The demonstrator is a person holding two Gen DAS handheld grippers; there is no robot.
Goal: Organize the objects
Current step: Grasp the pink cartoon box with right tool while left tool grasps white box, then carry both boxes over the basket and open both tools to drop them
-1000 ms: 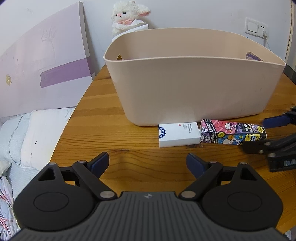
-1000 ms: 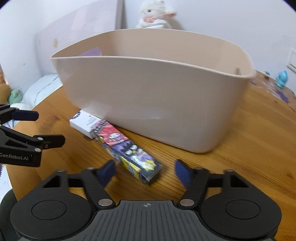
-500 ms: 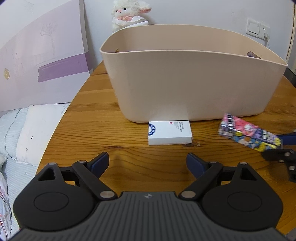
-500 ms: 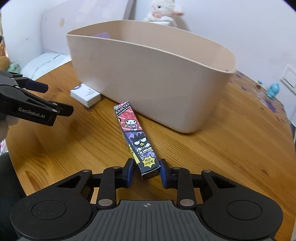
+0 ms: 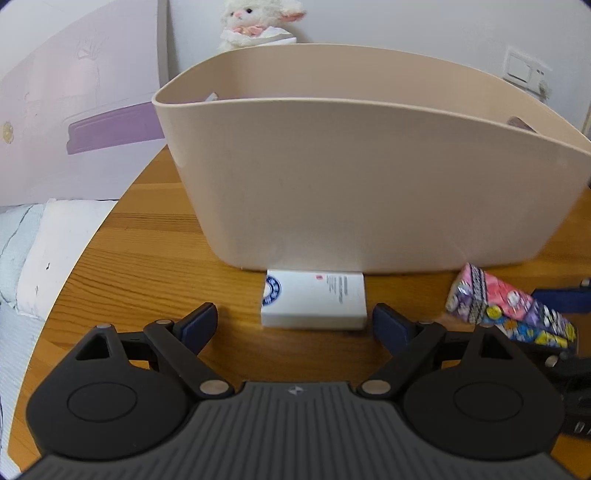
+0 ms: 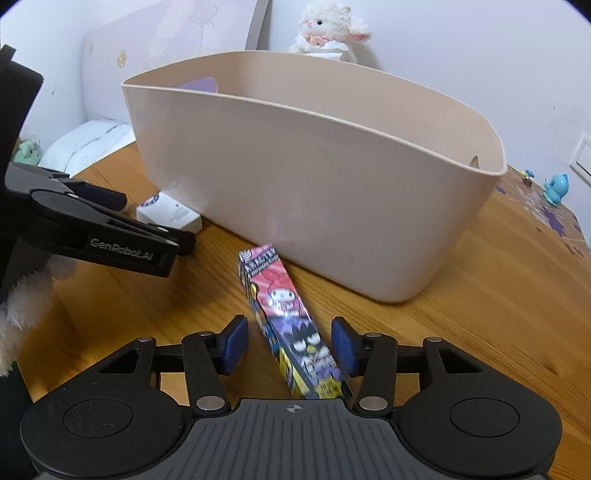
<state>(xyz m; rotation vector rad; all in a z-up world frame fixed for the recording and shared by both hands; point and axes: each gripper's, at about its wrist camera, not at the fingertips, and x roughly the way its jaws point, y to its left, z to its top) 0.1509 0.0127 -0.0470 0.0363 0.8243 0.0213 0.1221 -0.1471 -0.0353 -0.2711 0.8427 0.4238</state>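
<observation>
A long cartoon-printed box lies between the fingers of my right gripper, which is open with gaps on both sides of the box. It also shows in the left wrist view. A small white box lies on the wooden table against the front of the beige tub. My left gripper is open, just in front of the white box, with the box centred between its fingers. The left gripper shows in the right wrist view beside the white box and the tub.
A plush lamb sits behind the tub by the wall. A purple-and-white board leans at the left. Bedding lies beyond the table's left edge. Small blue figurines stand at the table's far right.
My right gripper was shut on the cartoon box half a second ago and has opened. My left gripper has moved forward, close to the white box.
</observation>
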